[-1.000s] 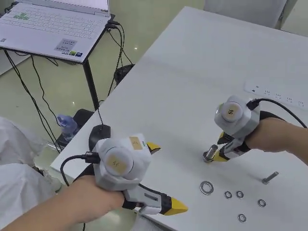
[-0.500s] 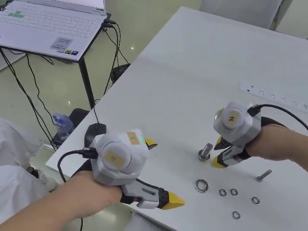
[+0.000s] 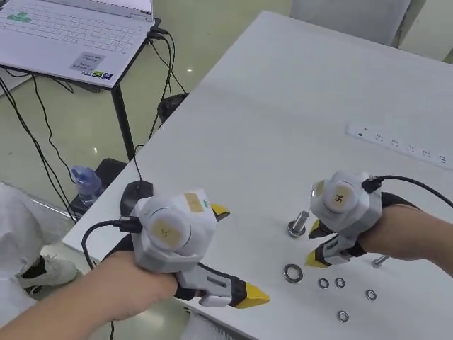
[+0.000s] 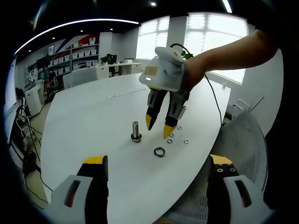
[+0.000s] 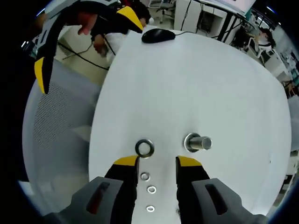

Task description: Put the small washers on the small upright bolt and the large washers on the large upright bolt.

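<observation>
Down at the near edge, the left hand-held gripper (image 3: pixel 237 253) hangs over the bench (image 3: pixel 283 127) rim with its yellow-tipped jaws spread wide and nothing between them; its own view shows the same wide gap (image 4: pixel 156 161). Just past it, the big washer (image 3: pixel 293 273) lies flat on the bench, and to its right the small washers (image 3: pixel 323 283) are scattered loose, four of them, none on a bolt. Over them comes the right hand-held gripper (image 3: pixel 313 244), tips pointing down at the bench, jaws a modest gap apart and holding nothing. In its own view (image 5: pixel 157 161) the small washers (image 5: pixel 151 189) line up in the gap between the jaws, with the big washer (image 5: pixel 145 148) just beyond one tip. The big bolt (image 3: pixel 299 223) stands upright on its head just beside that gripper, bare, no washer on it. The small bolt (image 3: pixel 380 261) peeks out from behind the right hand, mostly hidden. Further back, a white power strip (image 3: pixel 400 145) lies on the bench. Off to the far left, a laptop (image 3: pixel 71 28) sits open on a stand.
</observation>
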A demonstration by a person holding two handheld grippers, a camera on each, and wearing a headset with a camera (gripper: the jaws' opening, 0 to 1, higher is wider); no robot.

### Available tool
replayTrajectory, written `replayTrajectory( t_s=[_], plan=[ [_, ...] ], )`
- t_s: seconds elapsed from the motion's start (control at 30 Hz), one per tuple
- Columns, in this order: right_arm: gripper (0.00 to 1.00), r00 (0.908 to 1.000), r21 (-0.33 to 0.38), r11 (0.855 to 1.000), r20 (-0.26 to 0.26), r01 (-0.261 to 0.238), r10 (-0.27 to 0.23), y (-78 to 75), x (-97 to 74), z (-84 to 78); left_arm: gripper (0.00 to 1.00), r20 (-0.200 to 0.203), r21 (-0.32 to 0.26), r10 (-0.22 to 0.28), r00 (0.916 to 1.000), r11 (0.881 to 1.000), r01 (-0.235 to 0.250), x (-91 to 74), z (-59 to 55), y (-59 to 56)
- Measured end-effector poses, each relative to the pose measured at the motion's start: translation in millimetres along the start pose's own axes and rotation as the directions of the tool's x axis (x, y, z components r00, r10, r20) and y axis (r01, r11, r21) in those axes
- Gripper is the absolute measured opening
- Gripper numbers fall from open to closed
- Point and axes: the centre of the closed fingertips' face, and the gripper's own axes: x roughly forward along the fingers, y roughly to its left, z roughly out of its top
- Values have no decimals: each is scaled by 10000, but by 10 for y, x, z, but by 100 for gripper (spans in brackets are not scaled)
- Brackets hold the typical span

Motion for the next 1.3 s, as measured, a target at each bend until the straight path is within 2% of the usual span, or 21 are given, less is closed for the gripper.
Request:
replayTrajectory(
  t_s=[0.2,0.37,0.43,0.5,0.67,0.8,0.93,1.0,1.13,1.3],
  plan=[
    [33,9999,45,10000,105,-40,39,92,72,-10,88,-11,81,115,9999,9999,-115,-23,16,56],
    [33,9999,-53,10000,102,-59,60,157,170,-33,89,-107,461,223,9997,9987,-218,-18,8,83],
    [33,10000,-48,10000,70,-65,65,166,215,-48,89,-105,394,176,9998,9991,-172,-8,-5,86],
    [33,10000,-37,10000,46,-69,69,182,236,-52,89,-328,461,162,9993,9988,-147,4,-61,99],
    [33,9999,35,9999,-1,-130,130,202,304,-75,89,-1241,1139,212,9920,9935,-69,6,-223,140],
    [33,9999,220,9997,-103,-106,108,198,340,-106,88,-1277,1092,45,9918,9940,96,14,-228,135],
    [34,9999,382,9993,138,-54,49,194,374,-68,88,-1710,1383,-90,9852,9898,330,44,-305,116],
    [34,9997,316,9995,238,23,-30,178,412,-55,88,-1803,1373,-195,9834,9895,448,57,-323,101],
    [34,9996,360,9993,257,138,-147,143,448,-65,88,-1840,1400,-299,9825,9885,563,67,-325,81],
    [34,9995,244,9996,265,160,-166,175,492,-52,88,-1792,1368,-360,9831,9887,611,58,-329,80]
  ],
)
